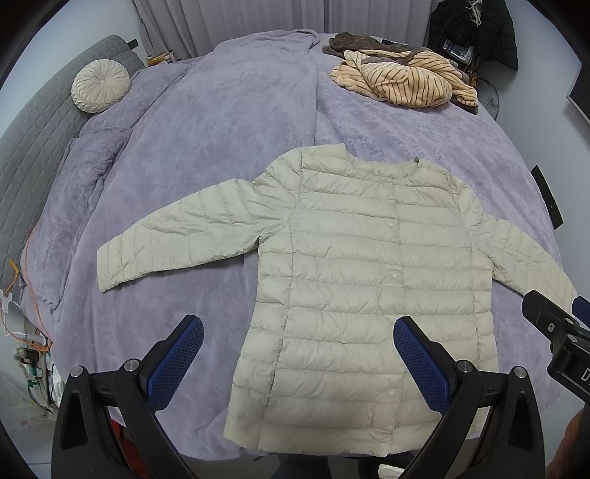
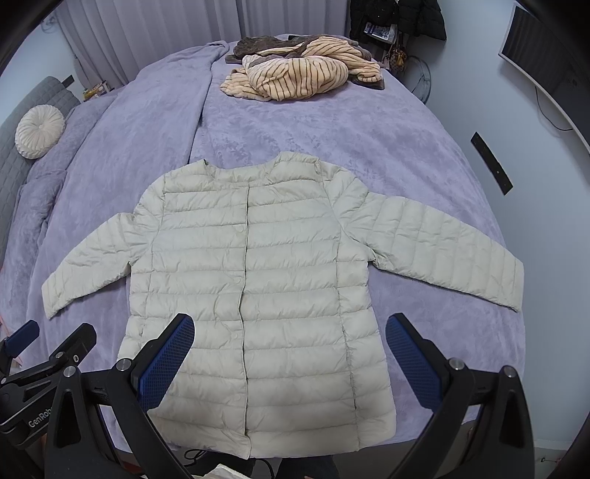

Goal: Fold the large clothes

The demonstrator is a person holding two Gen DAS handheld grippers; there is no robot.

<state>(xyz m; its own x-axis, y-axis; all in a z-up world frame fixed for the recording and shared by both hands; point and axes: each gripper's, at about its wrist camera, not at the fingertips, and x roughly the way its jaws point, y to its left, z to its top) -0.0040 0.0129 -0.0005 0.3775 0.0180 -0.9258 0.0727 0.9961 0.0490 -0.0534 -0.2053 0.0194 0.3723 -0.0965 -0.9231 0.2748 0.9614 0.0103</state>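
Observation:
A cream quilted puffer jacket (image 1: pixel 350 265) lies flat and face up on the purple bed cover (image 1: pixel 206 129), buttoned, both sleeves spread out to the sides. It also shows in the right wrist view (image 2: pixel 258 280). My left gripper (image 1: pixel 298 339) is open and empty, held above the jacket's lower left hem. My right gripper (image 2: pixel 289 335) is open and empty, held above the jacket's lower right part. The right gripper also shows at the right edge of the left wrist view (image 1: pixel 556 328), and the left gripper shows at the lower left of the right wrist view (image 2: pixel 33 353).
A crumpled striped beige garment (image 1: pixel 405 81) with a brown one lies at the far end of the bed. A round cream cushion (image 1: pixel 100 85) leans on the grey headboard (image 1: pixel 33 147) at left. Dark clothes (image 1: pixel 475 29) hang beyond the bed. Cables (image 1: pixel 22 331) hang at the left.

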